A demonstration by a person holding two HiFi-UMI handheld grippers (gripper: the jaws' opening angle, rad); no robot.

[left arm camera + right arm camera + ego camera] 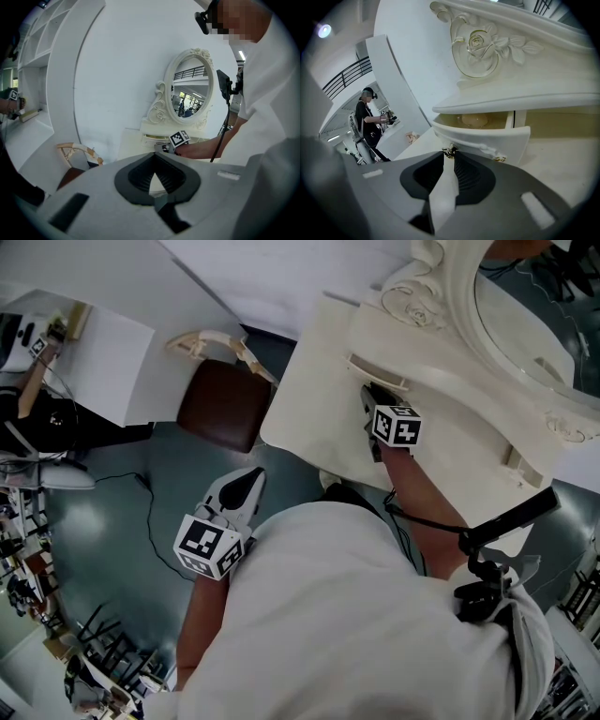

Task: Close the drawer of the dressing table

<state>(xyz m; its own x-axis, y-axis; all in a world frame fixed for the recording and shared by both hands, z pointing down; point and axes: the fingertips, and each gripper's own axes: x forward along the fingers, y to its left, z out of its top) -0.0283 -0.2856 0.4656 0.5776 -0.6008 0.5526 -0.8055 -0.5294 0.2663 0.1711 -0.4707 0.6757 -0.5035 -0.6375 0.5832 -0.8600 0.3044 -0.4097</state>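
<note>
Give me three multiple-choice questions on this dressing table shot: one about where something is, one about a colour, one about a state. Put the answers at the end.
1. Where do the right gripper's tips sit?
A. at the drawer handle
B. on the mirror glass
C. on the floor

2. What colour is the stool seat?
A. white
B. dark brown
C. green

3. How is the drawer?
A. fully shut
B. pulled open
C. taken out and lying on the floor

Answers:
1 A: the right gripper view shows the handle between the jaw tips.
2 B: the head view shows a brown cushion.
3 B: its front stands out, with the inside showing.
</note>
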